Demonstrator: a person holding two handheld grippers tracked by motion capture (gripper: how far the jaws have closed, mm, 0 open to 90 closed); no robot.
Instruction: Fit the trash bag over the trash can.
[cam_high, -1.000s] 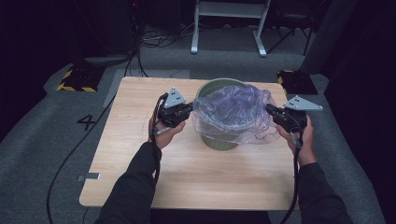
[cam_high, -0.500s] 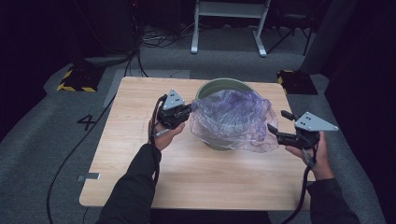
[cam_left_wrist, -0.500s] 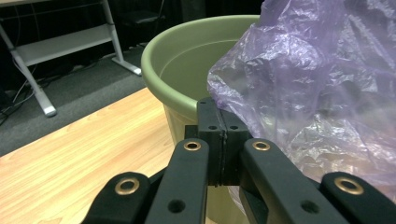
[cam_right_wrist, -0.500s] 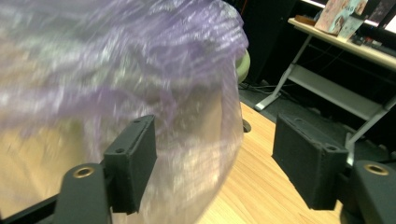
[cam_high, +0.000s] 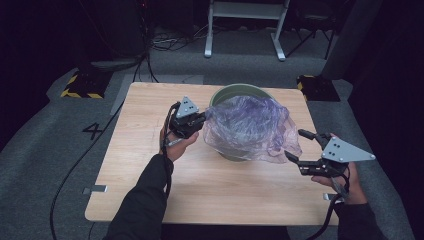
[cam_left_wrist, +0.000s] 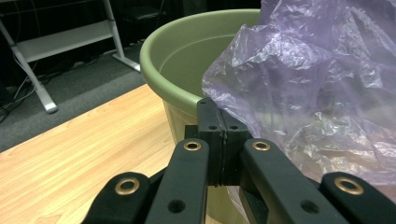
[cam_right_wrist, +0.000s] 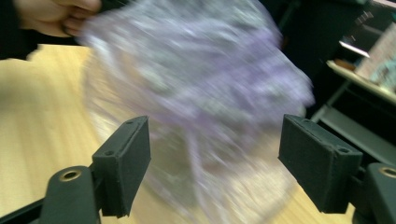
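A crumpled purple plastic bag (cam_high: 250, 125) lies over a green pot (cam_high: 235, 92) at the far middle of the wooden table (cam_high: 225, 195). My left gripper (cam_high: 204, 119) is shut on the bag's left edge beside the pot's rim. In the left gripper view the pads (cam_left_wrist: 212, 135) pinch the bag (cam_left_wrist: 317, 93) in front of the pot (cam_left_wrist: 187, 60). My right gripper (cam_high: 296, 144) stands open to the bag's right, its jaws having just been opening. In the right gripper view the blurred bag (cam_right_wrist: 196, 79) lies ahead of the gripper (cam_right_wrist: 217, 158), touching neither pad.
The right hand is close to the table's right edge (cam_high: 320, 165). A white metal stand (cam_high: 245, 30), cables and two black-and-yellow boxes (cam_high: 80, 85) are on the floor beyond the table. Bare wood lies in front of the pot.
My right gripper has opened, let go of the bag's right edge and drawn back to the right and toward the person. The bag's right side has slumped. The left gripper has kept still.
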